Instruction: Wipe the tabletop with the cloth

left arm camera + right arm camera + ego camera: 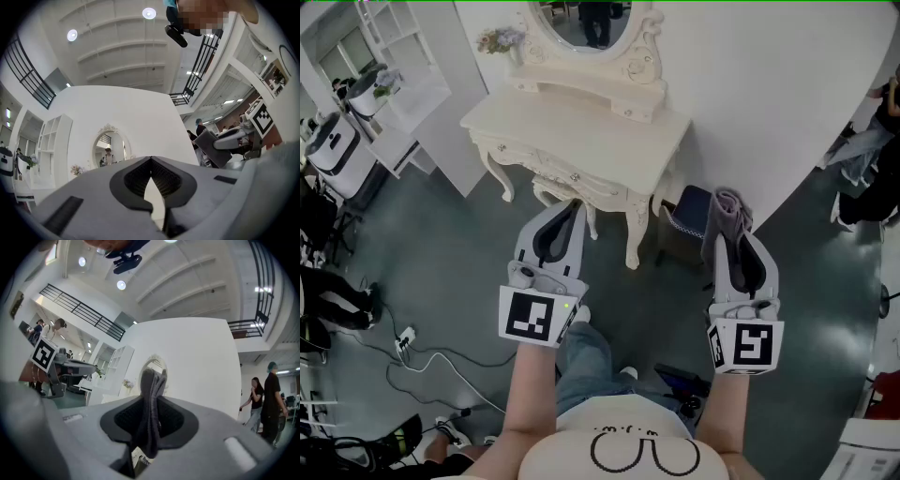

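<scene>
R gripper (151, 397) pinches folded grey cloth (728, 208), presumably for wiping cream carved dressing table (581, 122) at 12 o'clock; L gripper (151, 164) pressed together, empty.

Cream dressing table (581, 131), oval mirror (586, 21), white wall (769, 84); dark, perhaps greenish floor (441, 253); white shelving (394, 37); round ceiling lights (149, 13)

Two grippers: left gripper (572, 211), right gripper (736, 239). One cloth (728, 208). One cream dressing table (581, 127) at the far centre, with one oval mirror (586, 19), one bunch of flowers (500, 39) and one stool (562, 192). One white shelf unit (394, 56) far left.
</scene>
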